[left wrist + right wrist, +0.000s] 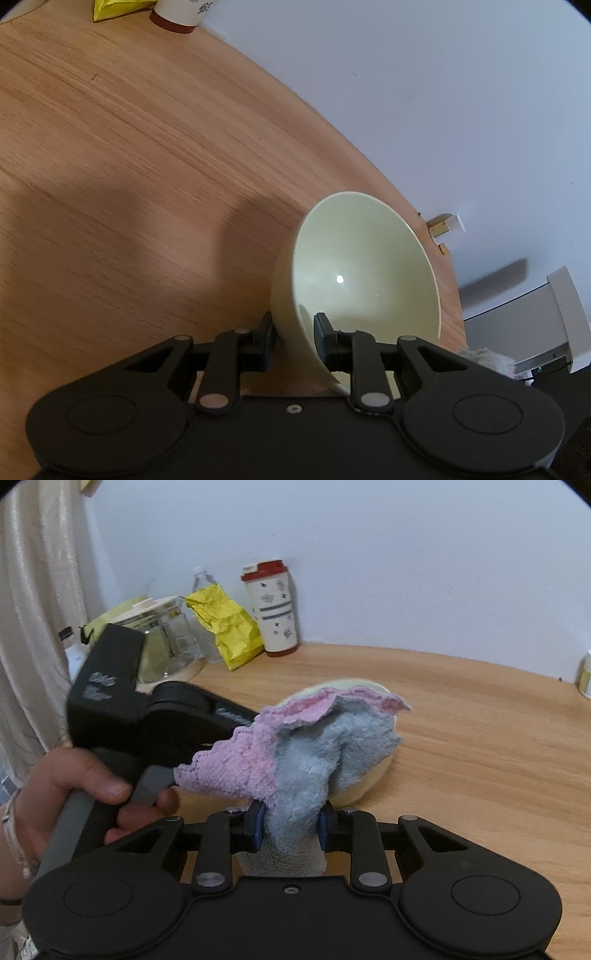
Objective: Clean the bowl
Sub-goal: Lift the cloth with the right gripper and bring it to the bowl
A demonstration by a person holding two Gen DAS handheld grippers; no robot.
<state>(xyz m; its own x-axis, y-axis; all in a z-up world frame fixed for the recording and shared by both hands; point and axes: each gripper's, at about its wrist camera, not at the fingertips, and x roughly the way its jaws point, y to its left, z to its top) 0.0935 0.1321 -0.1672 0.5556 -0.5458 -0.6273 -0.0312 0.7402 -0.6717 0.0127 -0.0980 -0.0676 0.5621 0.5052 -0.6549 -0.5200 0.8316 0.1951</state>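
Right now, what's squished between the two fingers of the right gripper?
The fluffy blue and pink cloth. In the right wrist view, the right gripper pinches its blue end, and the rest flops forward over the cream bowl.

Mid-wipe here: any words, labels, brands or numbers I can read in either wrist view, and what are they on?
Nothing can be read for certain.
White lettering on the black body of the left claw: blurred, unreadable.
White lettering on its arm: blurred, unreadable.
Red-lidded tumbler: dark blue patterns and bands only, no words made out.
Yellow bag: no print visible.
Cream bowl, pink and blue cloth: no text.
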